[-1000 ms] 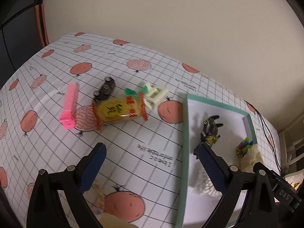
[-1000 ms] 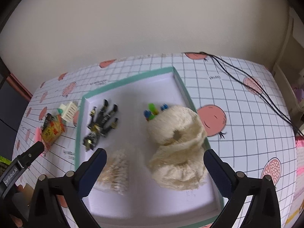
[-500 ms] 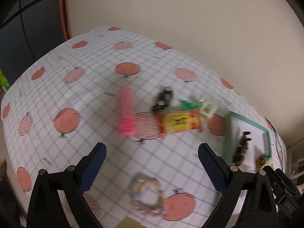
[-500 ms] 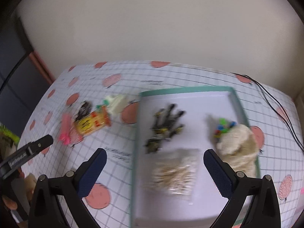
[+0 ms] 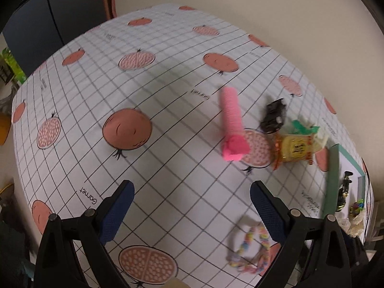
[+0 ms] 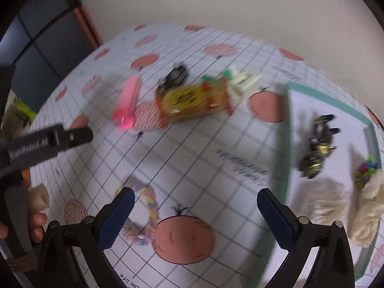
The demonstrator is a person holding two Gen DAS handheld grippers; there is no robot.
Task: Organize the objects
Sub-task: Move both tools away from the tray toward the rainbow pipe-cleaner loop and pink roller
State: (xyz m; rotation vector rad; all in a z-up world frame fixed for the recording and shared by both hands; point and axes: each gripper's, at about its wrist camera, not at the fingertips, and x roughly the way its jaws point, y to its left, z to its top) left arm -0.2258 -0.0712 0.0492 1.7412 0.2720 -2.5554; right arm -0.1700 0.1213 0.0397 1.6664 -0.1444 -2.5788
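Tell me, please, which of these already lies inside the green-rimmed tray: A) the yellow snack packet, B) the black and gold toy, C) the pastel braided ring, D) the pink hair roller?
B: the black and gold toy lies on the white floor of the tray, while the other three lie on the tablecloth.

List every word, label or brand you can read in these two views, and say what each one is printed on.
"Garnet": on the tablecloth, by the left gripper.
"GenRobot.AI", first letters unsure: on the left gripper's body, in the right wrist view.
"...le life": partial, on the tablecloth's near edge, below the right gripper.
Yellow snack packet: print too blurred to read.
Other tablecloth captions: too small or blurred.
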